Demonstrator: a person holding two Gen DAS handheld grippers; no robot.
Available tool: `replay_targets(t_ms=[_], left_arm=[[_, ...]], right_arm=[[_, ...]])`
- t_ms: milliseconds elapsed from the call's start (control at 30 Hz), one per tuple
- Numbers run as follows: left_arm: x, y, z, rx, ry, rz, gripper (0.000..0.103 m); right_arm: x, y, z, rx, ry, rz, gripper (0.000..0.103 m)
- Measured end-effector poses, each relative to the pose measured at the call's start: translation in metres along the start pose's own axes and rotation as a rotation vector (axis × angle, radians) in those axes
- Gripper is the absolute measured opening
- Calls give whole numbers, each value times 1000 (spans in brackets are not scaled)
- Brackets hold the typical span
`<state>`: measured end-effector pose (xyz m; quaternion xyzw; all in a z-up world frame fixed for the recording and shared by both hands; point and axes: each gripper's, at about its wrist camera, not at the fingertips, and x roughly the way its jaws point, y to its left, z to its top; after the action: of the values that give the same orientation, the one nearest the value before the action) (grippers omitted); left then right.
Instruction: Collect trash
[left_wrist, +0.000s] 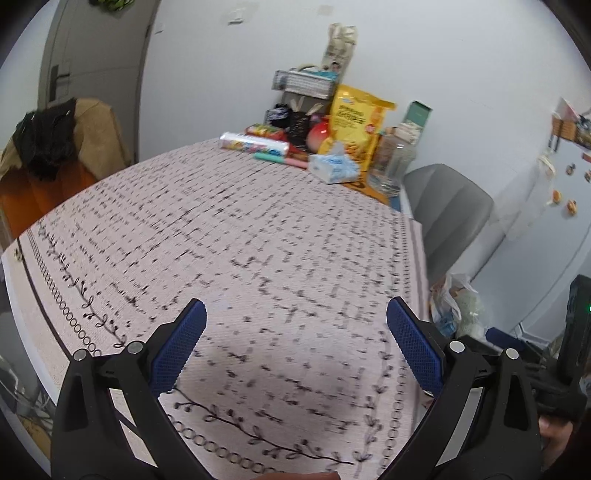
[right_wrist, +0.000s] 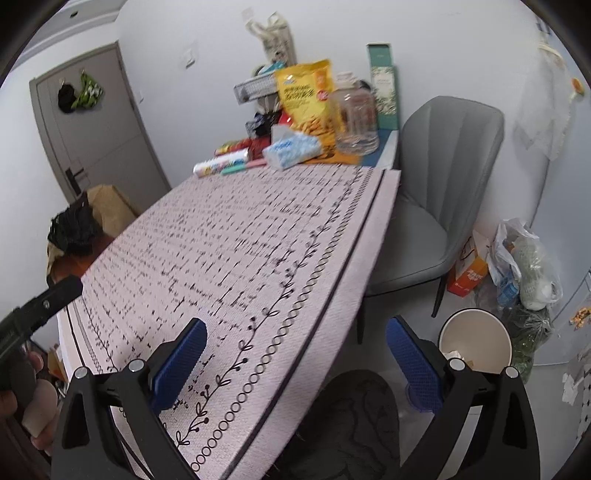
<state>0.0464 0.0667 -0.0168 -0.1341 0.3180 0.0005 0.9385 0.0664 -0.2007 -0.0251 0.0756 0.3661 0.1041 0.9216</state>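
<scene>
Here the left tool (left_wrist: 295, 354) hovers with its blue-padded fingers spread wide and nothing between them, above the near edge of the tabletop (left_wrist: 229, 229) with its pale cloth printed in black dashes. The right tool (right_wrist: 295, 358) is likewise spread wide and bare, straddling the tabletop's right edge. Beyond its right finger a round cream waste bin (right_wrist: 476, 341) stands on the floor, crumpled scraps inside. A blue-and-white tissue pack (left_wrist: 334, 168) sits at the far edge, beside a yellow snack bag (left_wrist: 354, 123).
</scene>
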Motion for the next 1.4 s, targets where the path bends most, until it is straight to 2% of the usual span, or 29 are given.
replay_targets(t_ms=[267, 433, 567, 633, 700, 1000, 1100, 1233, 1333, 1400], left_arm=[[34, 65, -5, -129, 39, 88, 97], [57, 99, -14, -212, 62, 155, 97], [70, 114, -20, -236, 78, 209, 97], [74, 120, -20, -259, 92, 212, 97], [74, 122, -18, -262, 86, 248, 97], [79, 122, -16, -270, 92, 264, 97], [81, 121, -15, -261, 100, 273, 97], [82, 119, -14, -257, 103, 279, 97], [85, 116, -13, -244, 113, 294, 97], [86, 116, -13, -243, 113, 294, 97]], right_arm=[[58, 54, -10, -78, 120, 54, 95], [103, 104, -19, -189, 215, 102, 95], [144, 137, -19, -274, 290, 74, 95], [155, 151, -13, -333, 265, 33, 96], [173, 162, -2, -352, 266, 49, 96], [254, 202, 66, -353, 257, 47, 97], [294, 229, 93, -303, 259, 2, 97], [318, 276, 102, -328, 203, 23, 96], [323, 305, 98, -390, 207, 60, 96], [325, 302, 100, -357, 218, 73, 96]])
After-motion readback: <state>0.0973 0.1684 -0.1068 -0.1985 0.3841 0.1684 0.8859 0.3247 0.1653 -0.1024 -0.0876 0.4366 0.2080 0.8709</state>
